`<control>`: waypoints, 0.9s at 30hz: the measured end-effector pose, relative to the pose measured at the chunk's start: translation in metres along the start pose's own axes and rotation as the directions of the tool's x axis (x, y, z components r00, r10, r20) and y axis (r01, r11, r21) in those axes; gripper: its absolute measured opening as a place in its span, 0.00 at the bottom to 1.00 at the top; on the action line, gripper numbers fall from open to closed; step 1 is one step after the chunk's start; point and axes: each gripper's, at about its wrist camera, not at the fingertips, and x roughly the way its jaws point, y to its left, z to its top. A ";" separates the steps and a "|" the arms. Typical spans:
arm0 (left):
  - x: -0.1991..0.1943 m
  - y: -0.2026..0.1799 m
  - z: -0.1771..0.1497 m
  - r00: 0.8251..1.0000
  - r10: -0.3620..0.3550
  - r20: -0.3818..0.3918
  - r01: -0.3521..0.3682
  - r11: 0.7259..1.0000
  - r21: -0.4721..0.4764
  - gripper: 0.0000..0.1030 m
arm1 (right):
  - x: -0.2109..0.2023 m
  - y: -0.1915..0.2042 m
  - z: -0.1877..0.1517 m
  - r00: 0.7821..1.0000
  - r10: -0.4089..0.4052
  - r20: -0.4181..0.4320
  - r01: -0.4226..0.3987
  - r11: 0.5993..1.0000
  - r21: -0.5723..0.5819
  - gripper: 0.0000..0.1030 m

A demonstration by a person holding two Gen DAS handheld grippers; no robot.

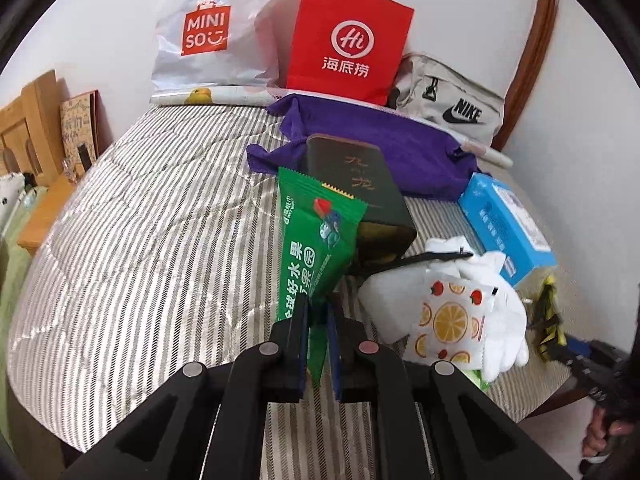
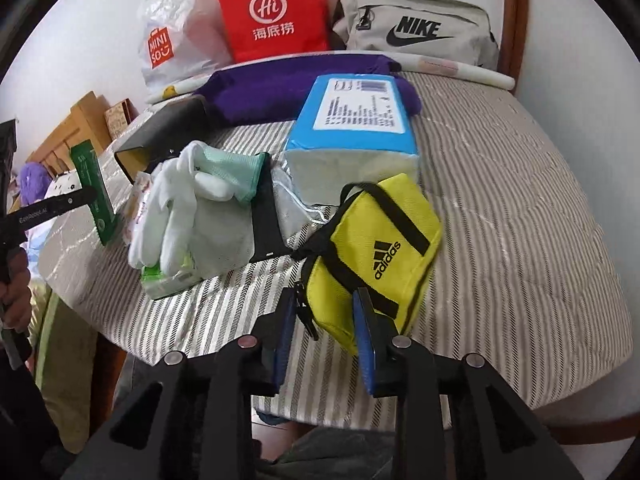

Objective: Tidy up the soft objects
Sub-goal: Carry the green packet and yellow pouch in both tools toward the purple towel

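My left gripper [image 1: 318, 312] is shut on a green wet-wipe packet [image 1: 316, 240] and holds it upright above the striped cover [image 1: 140, 240]; the packet also shows at the left of the right wrist view [image 2: 94, 192]. My right gripper [image 2: 326, 312] is open, its jaws either side of the near corner of a yellow Adidas pouch [image 2: 376, 240] lying on the cover. White gloves [image 2: 172, 208] lie on a heap with an orange-print sachet [image 1: 452, 320] and a small green pack [image 2: 160, 280]. A blue tissue pack [image 2: 352, 120] lies behind the pouch.
A dark green box [image 1: 360, 184] lies open-ended beside the gloves. A purple towel [image 2: 288, 88] lies across the back. A Miniso bag [image 1: 208, 32], a red paper bag [image 1: 348, 40] and a Nike bag [image 2: 416, 28] stand against the wall. Wooden furniture [image 1: 28, 120] is left.
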 end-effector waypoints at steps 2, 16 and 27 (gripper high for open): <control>0.000 0.002 0.001 1.000 -0.003 0.004 0.003 1.000 -0.005 0.09 | 0.004 0.004 0.000 1.000 -0.013 0.011 0.014 1.000 -0.013 0.25; -0.019 -0.007 0.007 0.997 -0.072 0.039 0.072 0.997 0.007 0.09 | -0.047 0.005 0.010 0.991 0.080 0.111 -0.079 0.997 -0.019 0.18; -0.036 -0.016 0.014 0.994 -0.095 0.061 0.094 0.995 0.012 0.09 | -0.065 0.003 0.022 0.983 0.108 0.150 -0.106 0.994 -0.018 0.18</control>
